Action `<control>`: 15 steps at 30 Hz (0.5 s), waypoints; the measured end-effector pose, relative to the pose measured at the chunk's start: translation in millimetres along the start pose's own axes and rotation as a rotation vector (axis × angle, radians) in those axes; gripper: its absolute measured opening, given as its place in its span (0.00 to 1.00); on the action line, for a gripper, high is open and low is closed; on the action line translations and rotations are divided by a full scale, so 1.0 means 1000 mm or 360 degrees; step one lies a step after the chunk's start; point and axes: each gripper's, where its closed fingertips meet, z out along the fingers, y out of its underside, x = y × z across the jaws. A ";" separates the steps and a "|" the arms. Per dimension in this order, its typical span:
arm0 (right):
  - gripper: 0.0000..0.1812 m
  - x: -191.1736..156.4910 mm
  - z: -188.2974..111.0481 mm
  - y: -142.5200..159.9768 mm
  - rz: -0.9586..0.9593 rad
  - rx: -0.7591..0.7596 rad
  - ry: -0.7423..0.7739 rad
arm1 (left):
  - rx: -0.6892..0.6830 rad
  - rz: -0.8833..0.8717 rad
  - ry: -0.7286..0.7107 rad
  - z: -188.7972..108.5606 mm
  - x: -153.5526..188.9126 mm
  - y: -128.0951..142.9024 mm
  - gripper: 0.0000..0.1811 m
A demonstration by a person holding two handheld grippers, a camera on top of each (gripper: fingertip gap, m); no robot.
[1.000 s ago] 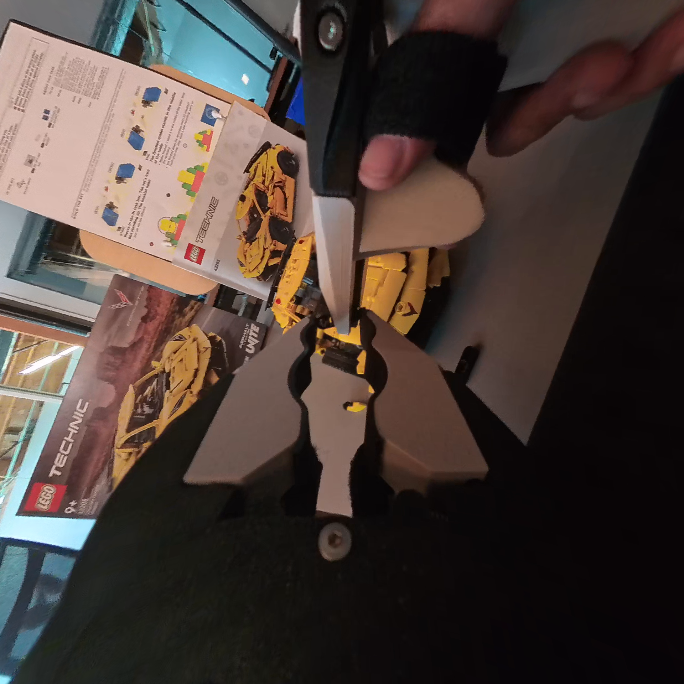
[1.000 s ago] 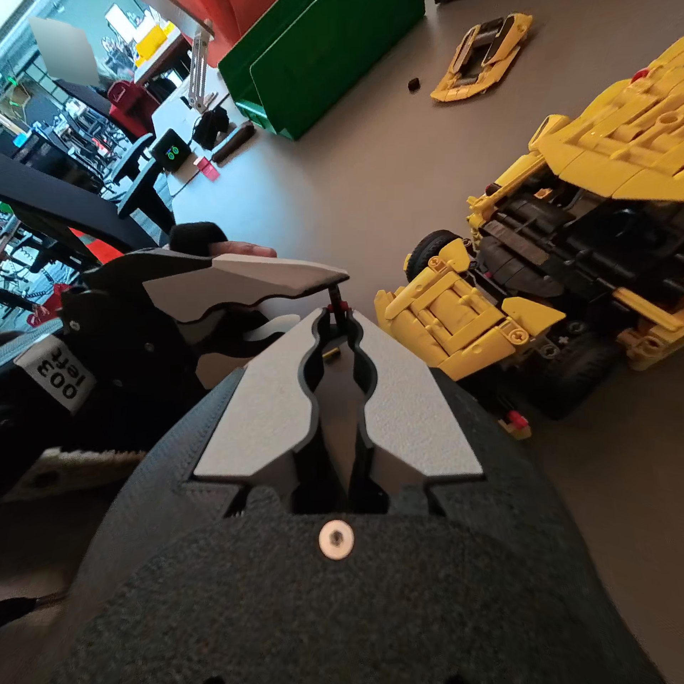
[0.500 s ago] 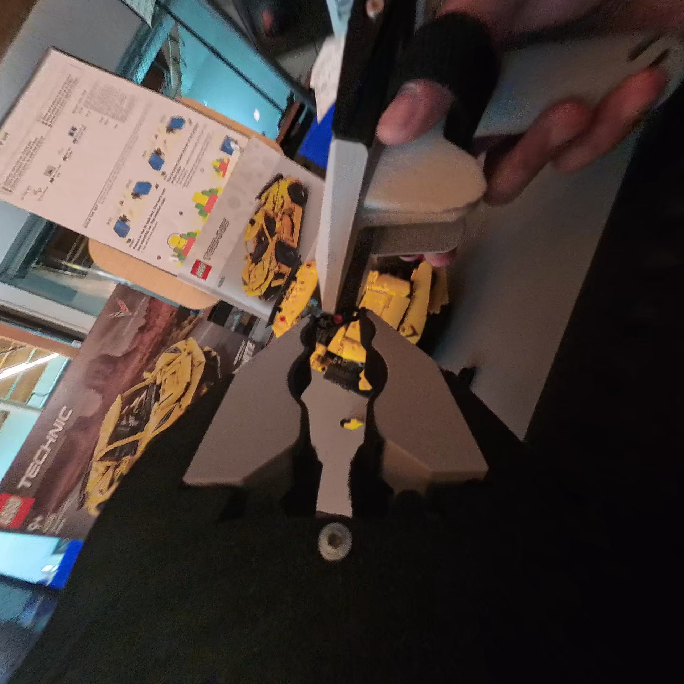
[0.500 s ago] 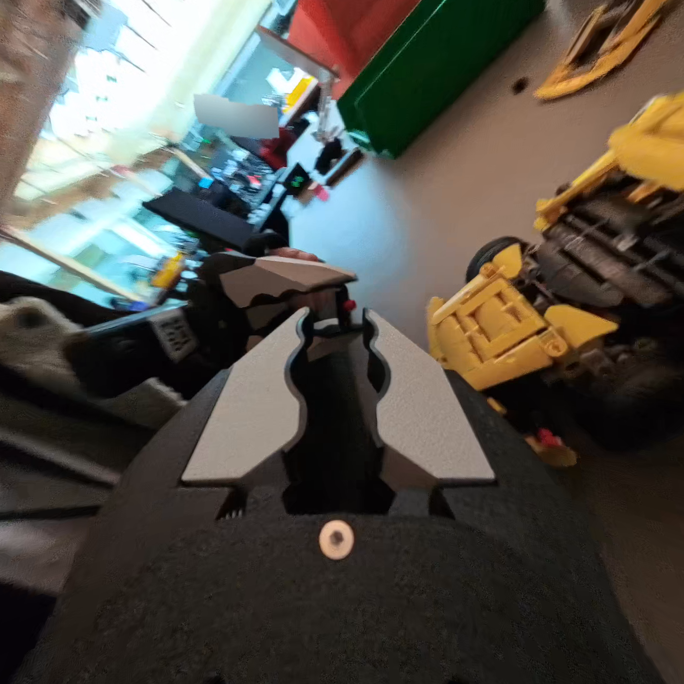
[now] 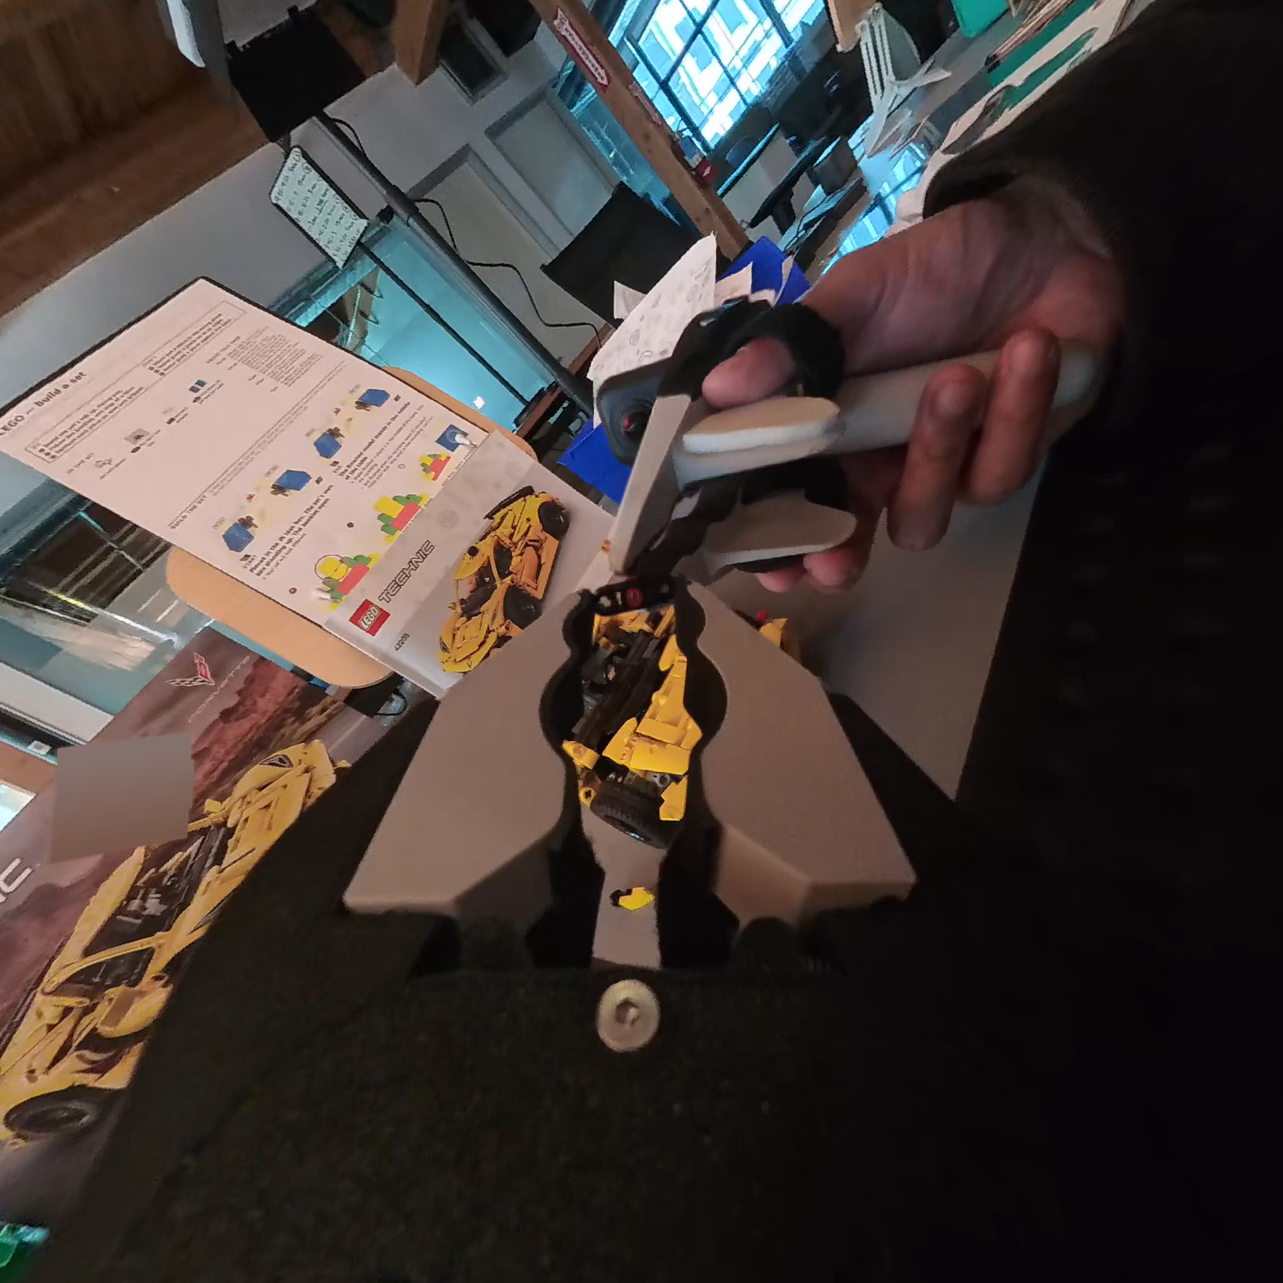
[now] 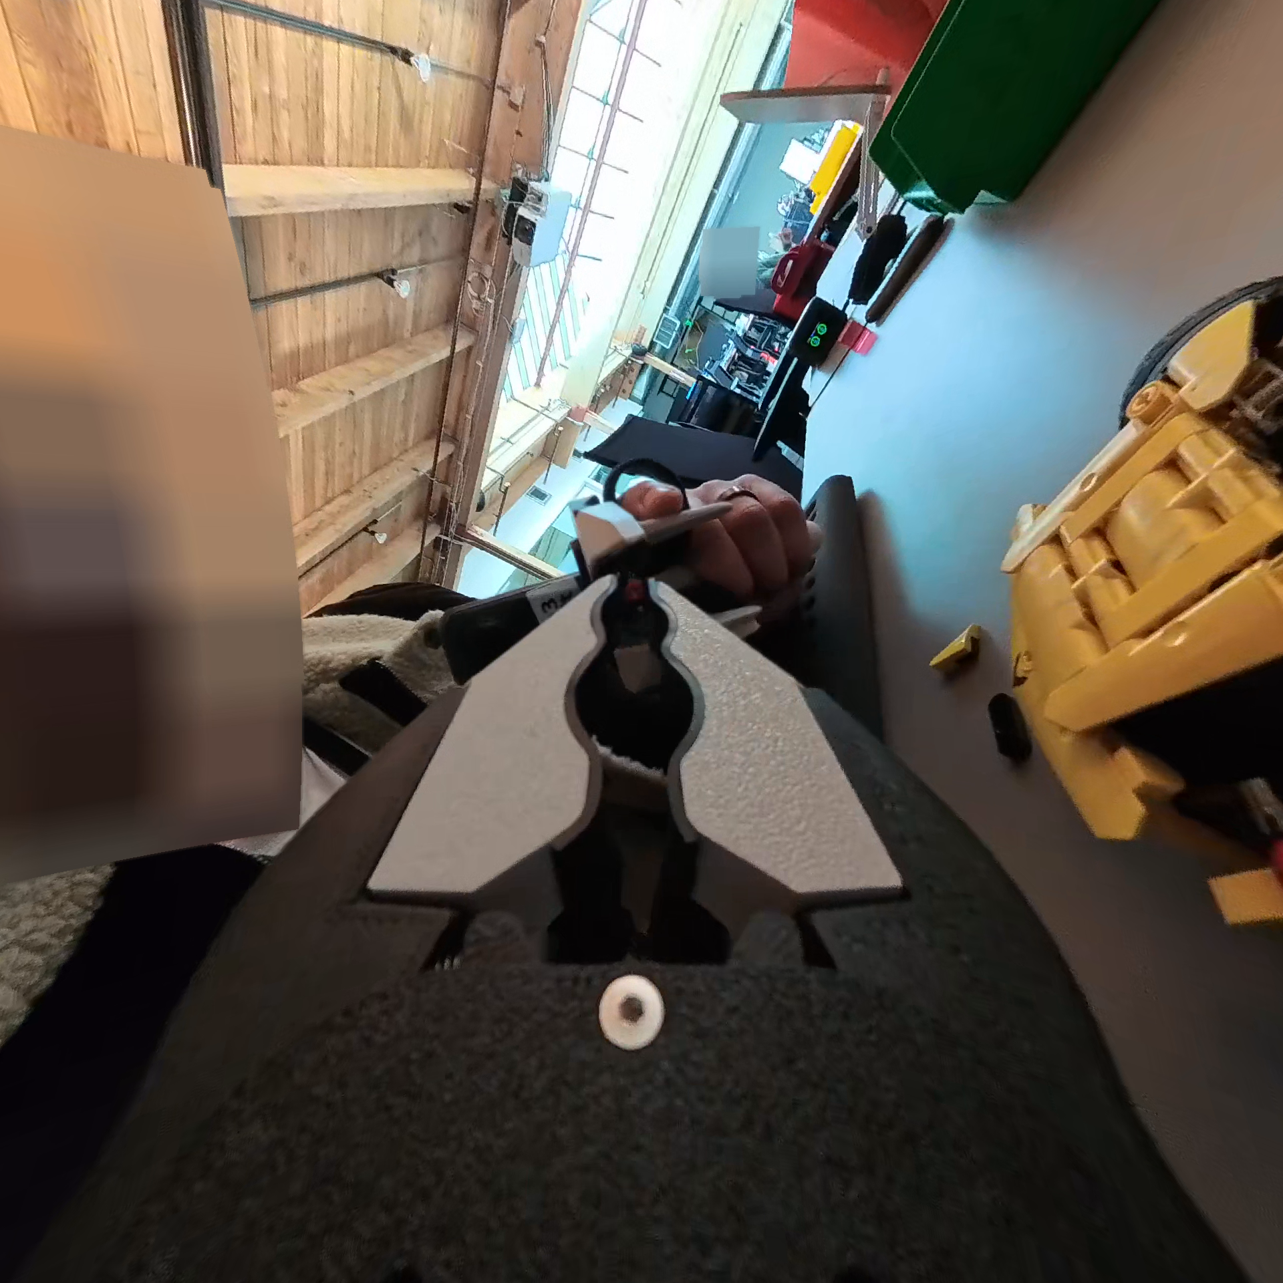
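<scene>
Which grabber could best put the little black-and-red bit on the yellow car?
Probably left: the left gripper pinches the bit and faces the yellow car straight ahead; the right gripper has it off sideways.

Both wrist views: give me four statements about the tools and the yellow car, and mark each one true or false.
1. The left tool is closed on a small black and red part. True.
2. The yellow model car sits inside the green bin. False: it stands on the grey table, apart from the bin.
3. A hand grips the right tool by its handle. True.
4. The right tool is wide open. False: its fingertips are nearly together at the same small part.
</scene>
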 end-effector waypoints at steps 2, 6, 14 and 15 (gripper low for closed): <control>0.03 0.001 0.000 0.000 -0.0008 -0.0004 0.0020 | -0.0012 0.0016 0.0000 0.001 0.001 0.001 0.12; 0.03 0.005 -0.001 0.000 0.0009 0.0000 0.0034 | -0.0042 0.0027 -0.0001 0.002 0.001 0.004 0.12; 0.02 0.012 -0.003 -0.005 -0.0146 0.0008 0.0196 | -0.0120 0.0006 0.0008 0.004 0.001 0.013 0.12; 0.02 0.012 -0.003 -0.005 -0.0143 0.0015 0.0195 | -0.0122 0.0003 0.0005 0.004 0.000 0.013 0.12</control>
